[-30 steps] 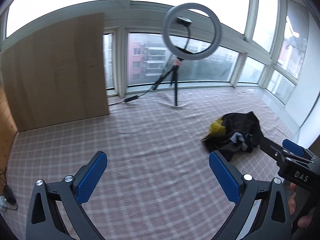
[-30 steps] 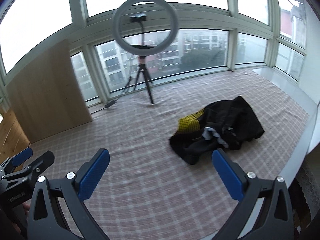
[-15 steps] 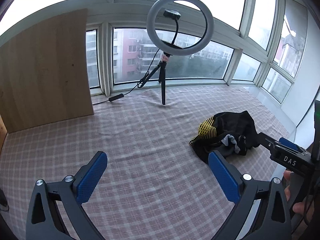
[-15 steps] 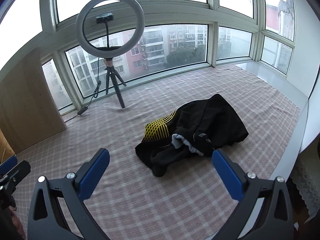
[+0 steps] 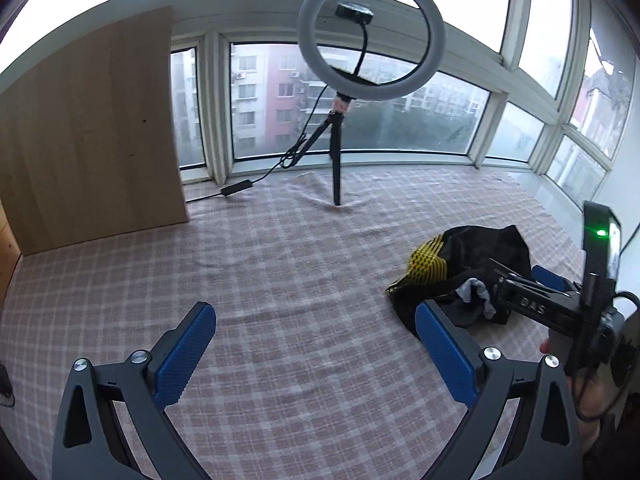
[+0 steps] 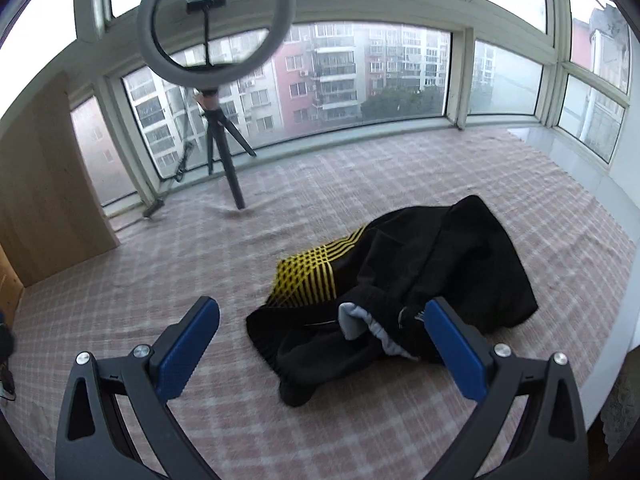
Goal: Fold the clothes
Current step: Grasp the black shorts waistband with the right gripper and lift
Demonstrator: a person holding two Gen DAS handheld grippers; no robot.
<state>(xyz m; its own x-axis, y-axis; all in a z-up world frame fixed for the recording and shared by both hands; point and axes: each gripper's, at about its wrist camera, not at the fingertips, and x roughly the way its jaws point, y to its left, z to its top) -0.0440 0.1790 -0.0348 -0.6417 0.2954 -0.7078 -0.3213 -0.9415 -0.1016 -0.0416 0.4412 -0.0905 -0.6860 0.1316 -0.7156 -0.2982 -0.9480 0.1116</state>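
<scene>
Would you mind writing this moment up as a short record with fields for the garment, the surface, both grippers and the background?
garment: black garment with yellow patterned band, crumpled, unfolded
surface: pink checked cloth, garment lying on it
right gripper: open, empty, just short of the garment
left gripper: open, empty, over bare cloth, garment to its right
background: ring light on tripod by the windows; wooden panel at left

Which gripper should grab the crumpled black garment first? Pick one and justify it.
Right. The right gripper is open with the black garment straight ahead; the left gripper faces bare checked cloth.
</scene>
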